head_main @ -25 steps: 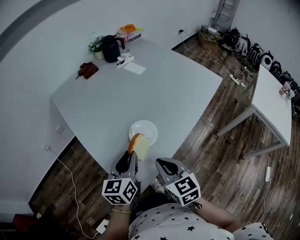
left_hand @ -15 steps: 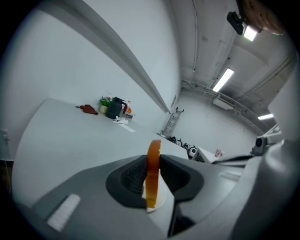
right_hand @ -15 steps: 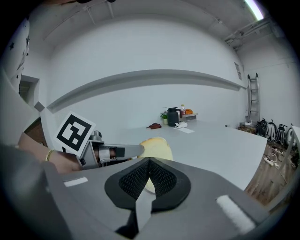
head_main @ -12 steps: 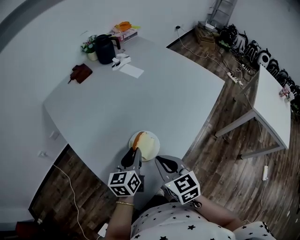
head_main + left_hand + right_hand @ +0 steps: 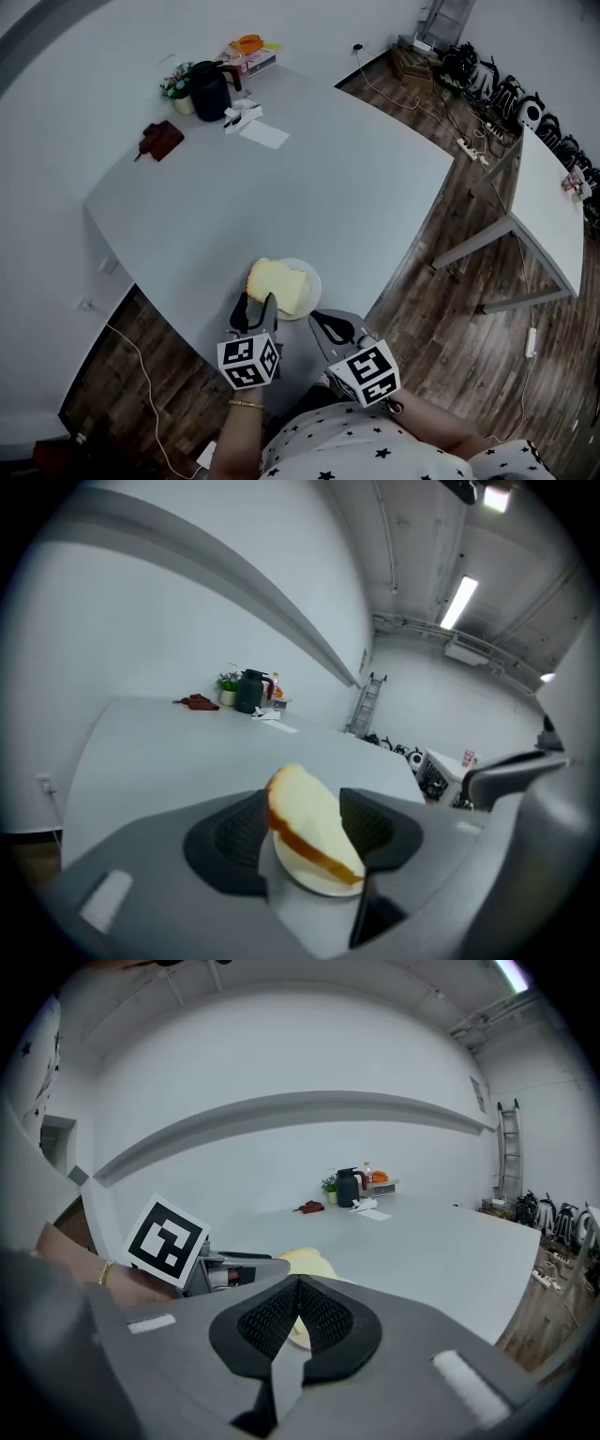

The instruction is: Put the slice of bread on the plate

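The slice of bread (image 5: 275,284) lies on the small white plate (image 5: 309,273) near the table's front edge, overhanging the plate's left side. My left gripper (image 5: 254,312) is just behind it, and its jaws are opening. In the left gripper view the bread (image 5: 309,832) slants between the parted pads above the plate (image 5: 314,881), and the pads do not press on it. My right gripper (image 5: 330,328) hangs to the right, off the table's edge. Its pads meet in the right gripper view (image 5: 298,1283), with nothing between them. The bread (image 5: 305,1262) shows beyond them.
At the grey table's (image 5: 356,187) far corner stand a black kettle (image 5: 210,91), a small plant, a brown object (image 5: 161,140) and some papers (image 5: 263,134). A second table (image 5: 548,202) stands to the right, with cables and gear on the wooden floor behind it.
My left gripper carried the bread forward and down over the plate, then its jaws opened and the slice now rests on the plate. The right gripper shifted only slightly.
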`<state>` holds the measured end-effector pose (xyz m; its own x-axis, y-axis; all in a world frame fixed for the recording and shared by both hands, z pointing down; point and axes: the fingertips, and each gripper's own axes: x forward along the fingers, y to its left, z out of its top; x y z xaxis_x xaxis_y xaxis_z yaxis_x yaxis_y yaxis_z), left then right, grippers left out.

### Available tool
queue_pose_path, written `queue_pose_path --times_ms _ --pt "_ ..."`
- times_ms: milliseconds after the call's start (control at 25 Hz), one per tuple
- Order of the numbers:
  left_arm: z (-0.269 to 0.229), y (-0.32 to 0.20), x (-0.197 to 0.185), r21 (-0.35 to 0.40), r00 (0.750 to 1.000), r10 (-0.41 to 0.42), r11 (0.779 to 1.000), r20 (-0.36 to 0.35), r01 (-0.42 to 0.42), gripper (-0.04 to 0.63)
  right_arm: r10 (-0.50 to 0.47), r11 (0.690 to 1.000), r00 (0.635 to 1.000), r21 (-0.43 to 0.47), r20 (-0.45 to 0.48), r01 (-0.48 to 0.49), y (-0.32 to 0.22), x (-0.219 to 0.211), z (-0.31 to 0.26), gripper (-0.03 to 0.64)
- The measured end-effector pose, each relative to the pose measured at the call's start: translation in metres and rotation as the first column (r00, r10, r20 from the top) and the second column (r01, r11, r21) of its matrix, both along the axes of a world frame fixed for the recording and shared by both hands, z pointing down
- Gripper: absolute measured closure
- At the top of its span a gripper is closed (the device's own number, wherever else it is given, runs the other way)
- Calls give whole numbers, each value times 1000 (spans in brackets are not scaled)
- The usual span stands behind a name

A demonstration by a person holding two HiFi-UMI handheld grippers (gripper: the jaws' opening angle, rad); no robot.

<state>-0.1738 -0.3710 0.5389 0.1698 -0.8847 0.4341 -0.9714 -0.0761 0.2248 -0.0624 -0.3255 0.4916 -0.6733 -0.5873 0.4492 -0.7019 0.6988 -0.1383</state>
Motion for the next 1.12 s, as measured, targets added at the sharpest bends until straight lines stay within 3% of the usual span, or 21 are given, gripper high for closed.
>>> queue_pose_path --times_ms 400,480,640,1120 --pt "-18 17 -4 21 999 -32 999 -25 32 356 -38 999 999 26 3 38 6 -10 -7 618" --pt "-24 23 -1 32 999 -33 999 -35 34 394 -41 999 999 35 5 41 7 -10 -8 618" --pt "-39 38 4 57 996 -61 996 -68 65 575 -44 998 999 45 9 44 9 -10 -10 618" --pt "-62 71 14 72 997 -69 995 -24 71 588 -48 997 999 56 20 47 21 -5 -10 618"
